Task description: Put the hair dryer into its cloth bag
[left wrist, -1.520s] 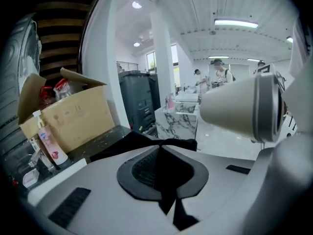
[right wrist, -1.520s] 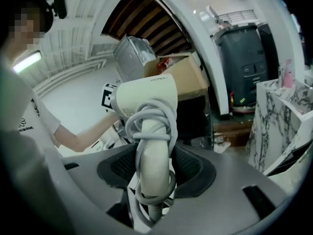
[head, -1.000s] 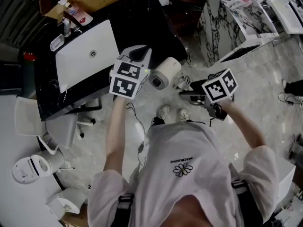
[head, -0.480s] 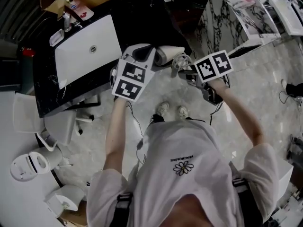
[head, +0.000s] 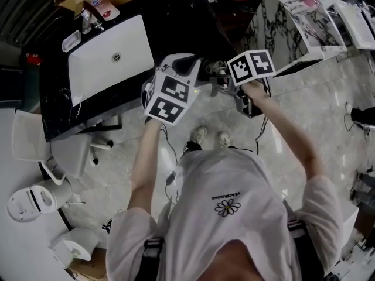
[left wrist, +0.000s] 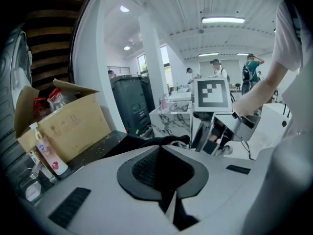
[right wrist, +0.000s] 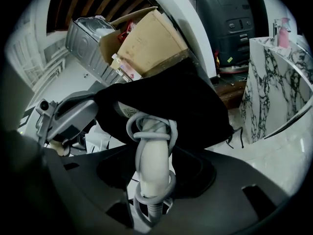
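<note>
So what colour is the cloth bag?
Black; the cloth bag shows best in the right gripper view.

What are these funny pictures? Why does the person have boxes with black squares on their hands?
A person wears a camera on the head, so the head view looks down at them. Each hand holds a pinching tool, a gripper; the squared cubes are part of it. The other two views come from small cameras riding on the grippers. The left gripper is shut on a black cloth bag. The right gripper grips a white hair dryer by its handle, its top inside the bag. Beyond is a black counter with a white sink.
</note>
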Demonstrator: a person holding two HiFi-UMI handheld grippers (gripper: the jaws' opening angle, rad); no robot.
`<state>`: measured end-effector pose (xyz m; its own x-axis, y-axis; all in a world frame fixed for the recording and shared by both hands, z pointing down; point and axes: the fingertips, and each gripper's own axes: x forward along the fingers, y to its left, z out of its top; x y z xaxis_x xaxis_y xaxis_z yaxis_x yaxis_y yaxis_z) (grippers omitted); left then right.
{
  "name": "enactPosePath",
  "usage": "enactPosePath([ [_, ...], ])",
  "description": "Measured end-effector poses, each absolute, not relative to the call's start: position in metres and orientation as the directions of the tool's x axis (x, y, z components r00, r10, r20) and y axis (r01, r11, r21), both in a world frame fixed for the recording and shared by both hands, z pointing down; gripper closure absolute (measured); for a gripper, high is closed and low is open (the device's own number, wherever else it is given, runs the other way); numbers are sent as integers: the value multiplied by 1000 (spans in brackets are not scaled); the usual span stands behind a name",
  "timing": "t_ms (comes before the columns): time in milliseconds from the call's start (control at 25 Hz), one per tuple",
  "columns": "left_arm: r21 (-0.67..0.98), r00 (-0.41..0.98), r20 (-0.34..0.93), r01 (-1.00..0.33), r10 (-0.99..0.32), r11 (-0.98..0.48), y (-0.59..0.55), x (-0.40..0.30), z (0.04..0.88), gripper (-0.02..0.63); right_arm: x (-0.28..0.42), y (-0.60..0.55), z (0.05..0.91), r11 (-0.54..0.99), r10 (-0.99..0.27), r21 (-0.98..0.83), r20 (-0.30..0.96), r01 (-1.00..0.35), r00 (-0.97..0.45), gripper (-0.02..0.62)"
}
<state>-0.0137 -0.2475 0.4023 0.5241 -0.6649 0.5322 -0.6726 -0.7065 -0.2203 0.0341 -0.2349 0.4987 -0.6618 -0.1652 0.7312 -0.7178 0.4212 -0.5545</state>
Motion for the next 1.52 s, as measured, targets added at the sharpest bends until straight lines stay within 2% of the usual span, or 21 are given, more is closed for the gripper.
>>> enactPosePath([
  [520,-222,551,529,-644,-645,-732,-238,-14,406,581,6,-279,501,277,-266,-599,704,-751,-659,394],
  [760,-217,554,525,-647,-646,-731,-238,-16,403,581,-9,-298,508,279,-314,-546,726,-790,-612,394],
  [1000,-211,543,527,-661,-653,-720,-243,-30,404,581,-28,-322,513,219,-346,-554,725,-803,-595,394],
  [1520,-201,531,540,-672,-653,-712,-254,-50,406,581,-47,-356,523,220,-373,-515,740,-829,-559,393],
])
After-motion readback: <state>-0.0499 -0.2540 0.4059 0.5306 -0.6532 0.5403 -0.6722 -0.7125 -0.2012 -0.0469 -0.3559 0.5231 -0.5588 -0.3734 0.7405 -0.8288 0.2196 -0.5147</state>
